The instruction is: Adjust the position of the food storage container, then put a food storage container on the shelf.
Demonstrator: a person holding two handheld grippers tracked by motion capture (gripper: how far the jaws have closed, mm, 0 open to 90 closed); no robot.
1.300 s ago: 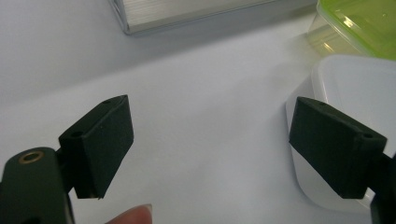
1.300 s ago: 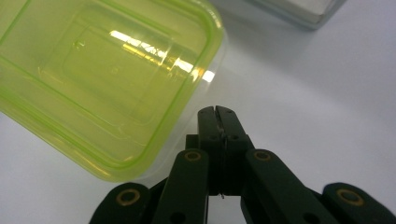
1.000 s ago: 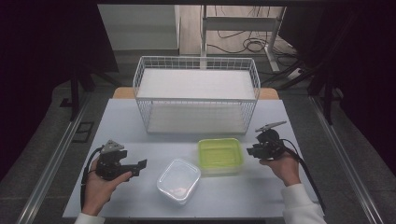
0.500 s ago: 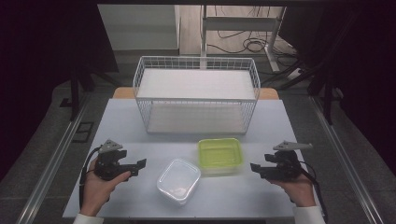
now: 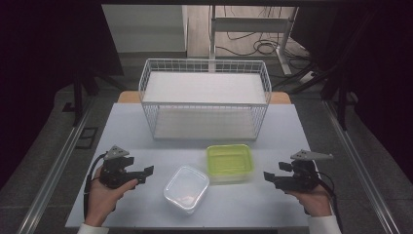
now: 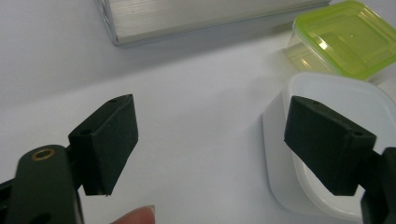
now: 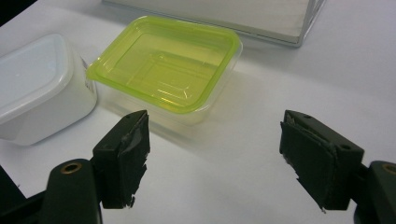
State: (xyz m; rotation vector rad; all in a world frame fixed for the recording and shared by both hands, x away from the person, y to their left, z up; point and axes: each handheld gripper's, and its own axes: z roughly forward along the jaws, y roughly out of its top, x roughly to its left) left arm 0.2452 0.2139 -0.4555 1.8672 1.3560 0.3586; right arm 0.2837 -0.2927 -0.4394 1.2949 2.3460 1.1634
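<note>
Since the earlier frame, the right gripper [image 5: 271, 178] has backed off from the green-lidded container [image 5: 229, 161], its empty jaws just opening. Left gripper [image 5: 146, 173] waits open beside the white container [image 5: 186, 188]; both containers stand outside the wire basket [image 5: 204, 100].

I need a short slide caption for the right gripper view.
Open hand-held gripper facing a green-lidded container, with a white container beside it.

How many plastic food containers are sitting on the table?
2. The green-lidded container sits in front of the wire basket; the white-lidded container lies just nearer the person, to its left. None seem hidden.
</note>
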